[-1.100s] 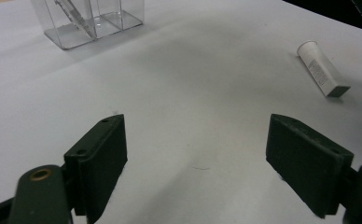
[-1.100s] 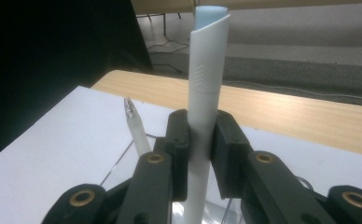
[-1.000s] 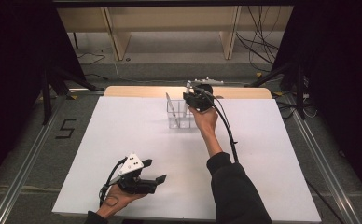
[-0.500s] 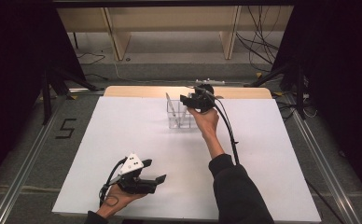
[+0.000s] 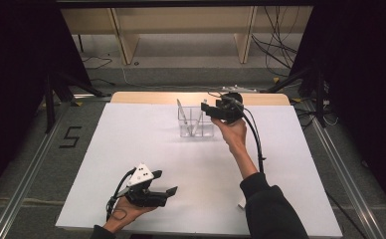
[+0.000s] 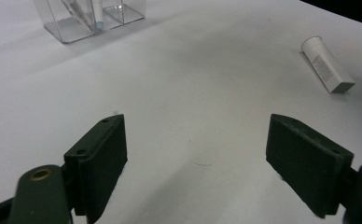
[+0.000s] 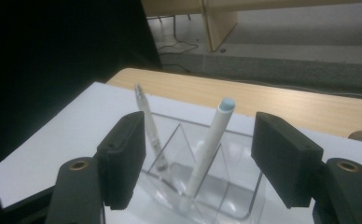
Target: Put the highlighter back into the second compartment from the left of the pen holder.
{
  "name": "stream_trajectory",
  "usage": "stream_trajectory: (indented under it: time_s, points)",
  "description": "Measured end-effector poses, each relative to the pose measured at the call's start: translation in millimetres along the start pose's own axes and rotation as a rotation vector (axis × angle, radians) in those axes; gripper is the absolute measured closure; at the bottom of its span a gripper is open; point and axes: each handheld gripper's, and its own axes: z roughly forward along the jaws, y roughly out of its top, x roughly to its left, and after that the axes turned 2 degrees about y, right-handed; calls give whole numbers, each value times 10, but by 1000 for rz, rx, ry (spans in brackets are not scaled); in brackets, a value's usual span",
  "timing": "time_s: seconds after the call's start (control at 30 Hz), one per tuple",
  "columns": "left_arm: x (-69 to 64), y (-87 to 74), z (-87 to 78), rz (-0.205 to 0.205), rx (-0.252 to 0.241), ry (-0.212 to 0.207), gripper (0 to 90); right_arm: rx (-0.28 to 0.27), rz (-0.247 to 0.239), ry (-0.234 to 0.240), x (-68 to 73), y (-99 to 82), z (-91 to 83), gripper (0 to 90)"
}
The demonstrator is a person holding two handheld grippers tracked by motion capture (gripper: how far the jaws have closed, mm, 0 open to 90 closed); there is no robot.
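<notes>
A clear organizer (image 5: 197,130) with compartments stands at the far middle of the white table. A white pen with a pale blue end (image 5: 201,115) leans in it, and a thinner grey pen (image 5: 181,112) leans to its left. My right gripper (image 5: 206,109) hovers at the organizer's upper right; its jaws have just been opening and stand open. In the right gripper view the white pen (image 7: 212,142) rises between the jaws of my right gripper (image 7: 202,156), untouched by either pad, with the thin pen (image 7: 148,127) beside it. My left gripper (image 5: 169,191) rests open near the front edge, holding nothing (image 6: 198,154).
A white tube (image 6: 327,64) lies flat on the table to the right in the left gripper view. The wooden table edge (image 5: 156,97) runs behind the white sheet. Black cables trail from both grippers. Shelving legs and floor cables lie beyond the table.
The right gripper's jaws have opened off the white pen, which now stands in the organizer, and the hand has drawn slightly back and up. The left hand has not moved.
</notes>
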Motion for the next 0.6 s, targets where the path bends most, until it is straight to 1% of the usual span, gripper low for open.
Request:
stream_trajectory:
  time_s: [0.1, 0.2, 0.27, 0.4, 0.43, 0.53, 0.6]
  points:
    - [-1, 1, 2, -8, -1, -2, 199, 1, -10, 17, -10, -51, -119, 347]
    - [1, 2, 12, -21, 5, -12, 199, -13, -8, 41, -26, -110, -249, 343]
    - [-5, -1, 20, -17, 7, -10, 199, -17, -14, 56, -34, -154, -333, 336]
    - [-16, 1, 26, -25, 9, -15, 198, -26, -17, 87, -36, -244, -517, 333]
    - [-15, 1, 27, -23, 12, -17, 198, -31, -25, 92, -37, -266, -563, 333]
    - [-36, 4, 42, -29, 13, -17, 198, -37, -28, 106, -21, -327, -690, 331]
    - [-50, 7, 48, -24, 19, -20, 197, -41, -32, 117, -12, -364, -761, 328]
